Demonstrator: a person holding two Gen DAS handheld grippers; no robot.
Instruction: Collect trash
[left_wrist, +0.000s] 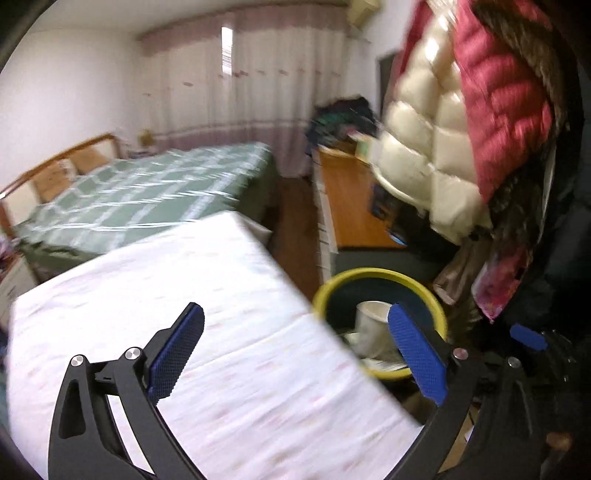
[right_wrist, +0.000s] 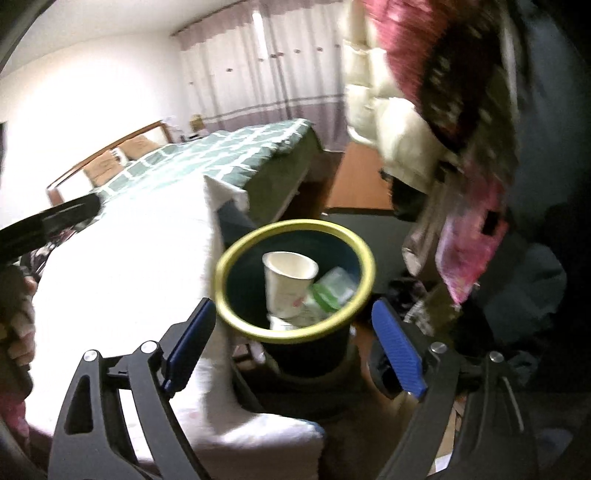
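Both tools are empty right now. The left tool (left_wrist: 295, 350) has its blue ribbed pads spread wide over the white cloth-covered table (left_wrist: 184, 295), nothing between them. The right tool (right_wrist: 293, 345) is spread wide too, hanging just above the bin (right_wrist: 236, 243), a round dark tub with a yellow-green rim that sits on the floor right beside the table.

The trash is already down in that bin: a white paper cup (right_wrist: 286, 280) standing tilted, with a crumpled green-and-clear plastic wrapper (right_wrist: 330, 290) leaning on it. No other loose trash shows on the table, though the shots are blurry.

Handling guess: the cup is super light and thin-walled, so it'd crush under a hard squeeze; pinching across the rim or upper wall looks like the safe spot. The wrapper looks floppy and slick, so it's probably best grabbed by a bunched fold. The bin looks like stiff plastic, and its rolled rim seems the obvious handhold.
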